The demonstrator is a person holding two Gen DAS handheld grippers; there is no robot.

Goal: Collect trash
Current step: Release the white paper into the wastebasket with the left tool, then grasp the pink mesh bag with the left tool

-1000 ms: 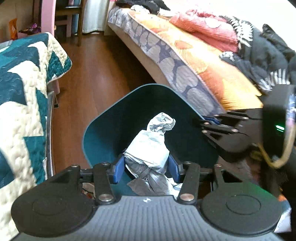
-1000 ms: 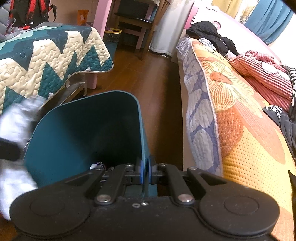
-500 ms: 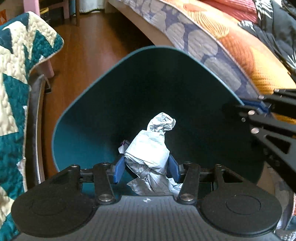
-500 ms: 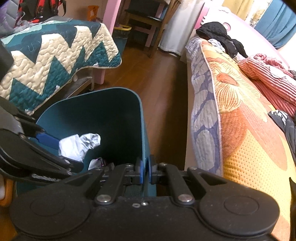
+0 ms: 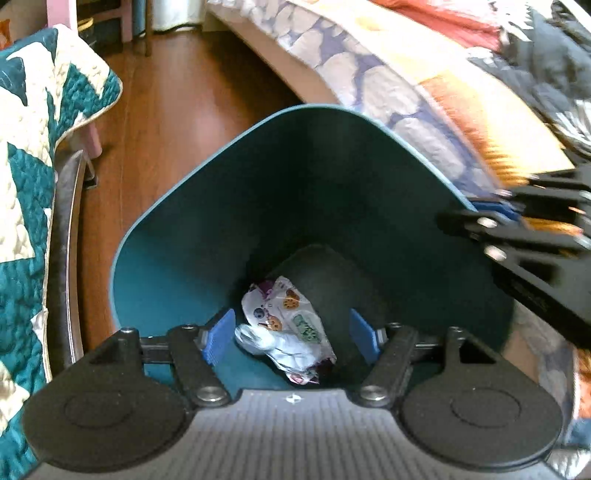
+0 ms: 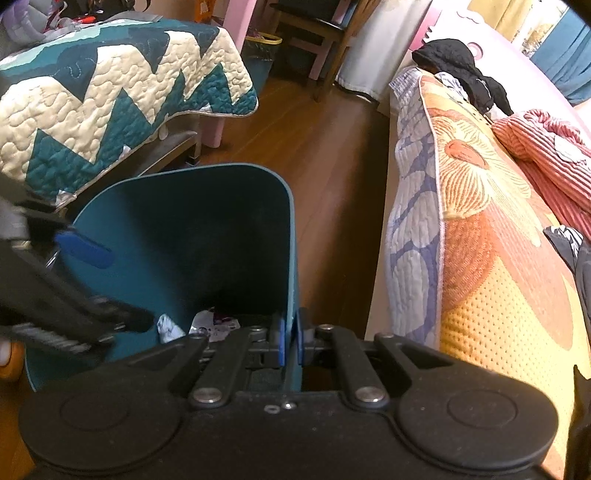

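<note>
Narrow wood floor (image 6: 343,192) between two beds, crumpled printed wrapper (image 5: 286,330) already sits in the dark teal plastic bin (image 5: 207,206), left gripper (image 5: 291,338) spread wide and empty, right gripper (image 6: 290,341) pinching the rim, so a slip probably tips it.

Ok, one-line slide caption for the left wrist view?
Open left gripper above the teal plastic bin, crumpled printed wrapper lying inside.

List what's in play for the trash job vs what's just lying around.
In play:
- teal bin, right gripper shut on its rim
- left gripper, jaws open over the bin
- wrappers at the bin's bottom

Lying around:
- zigzag quilt
- floral bed cover
- black clothes
- wooden chair
</note>
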